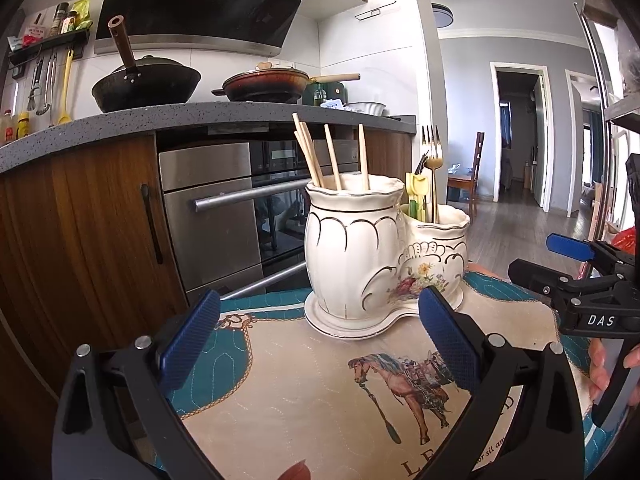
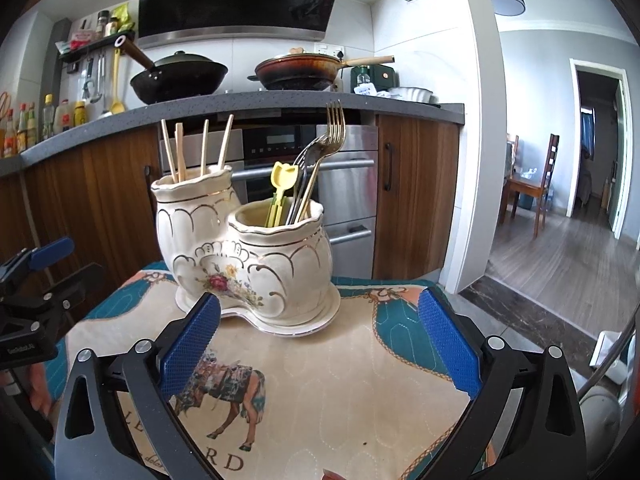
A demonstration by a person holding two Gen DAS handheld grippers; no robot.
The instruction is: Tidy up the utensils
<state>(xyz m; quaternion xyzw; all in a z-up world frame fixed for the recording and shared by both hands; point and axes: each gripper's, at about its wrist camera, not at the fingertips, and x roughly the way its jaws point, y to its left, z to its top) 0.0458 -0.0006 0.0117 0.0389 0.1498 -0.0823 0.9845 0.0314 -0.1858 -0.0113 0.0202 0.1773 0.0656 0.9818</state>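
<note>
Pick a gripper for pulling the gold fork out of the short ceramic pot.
Right, probably. The right gripper faces the short cream ceramic pot, with the gold fork unobstructed. For the left gripper, the tall cream ceramic pot partly blocks the way. Both are open and empty.

**Two low views converging on the ceramic holder**

Each camera rides on its own tongs, close above the tabletop, tilted slightly down. The left wrist view meets the ceramic holder (image 1: pixel 380 256) from its taller-pot side; the right wrist view meets the holder (image 2: pixel 248 256) from its shorter-pot side. Both share the holder, the horse-print mat (image 1: pixel 320 380) before it and the oven (image 2: pixel 308 168) behind it.
</note>
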